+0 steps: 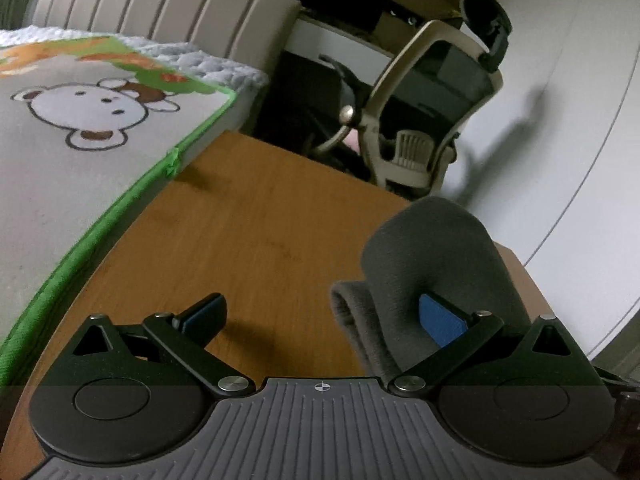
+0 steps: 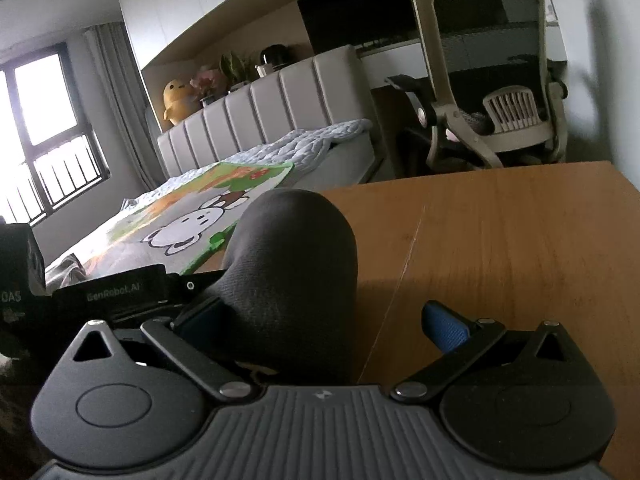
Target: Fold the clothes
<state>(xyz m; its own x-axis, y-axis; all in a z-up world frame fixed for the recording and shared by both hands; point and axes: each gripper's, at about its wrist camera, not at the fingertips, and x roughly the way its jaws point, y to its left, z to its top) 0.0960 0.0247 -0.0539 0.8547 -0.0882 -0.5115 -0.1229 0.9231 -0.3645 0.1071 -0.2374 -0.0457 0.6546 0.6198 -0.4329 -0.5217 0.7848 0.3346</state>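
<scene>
A dark grey garment (image 1: 436, 256) lies bunched in a rolled hump on the wooden table (image 1: 248, 220). In the left wrist view my left gripper (image 1: 324, 316) is open, its right blue pad (image 1: 440, 320) resting against the cloth and its left finger over bare wood. In the right wrist view the same garment (image 2: 296, 264) rises as a dark hump by my right gripper (image 2: 320, 320), which is open; its left pad touches the cloth and its right blue pad (image 2: 446, 326) stands free over the table (image 2: 500, 240). The left gripper's black body (image 2: 120, 292) shows at the left.
A bed with a bear-print blanket (image 1: 80, 128) edged in green lies along the table's left side. An office chair (image 1: 432, 120) stands beyond the far table edge, by a white wall. The table's right edge (image 2: 624, 184) is near. A window (image 2: 44, 128) is far left.
</scene>
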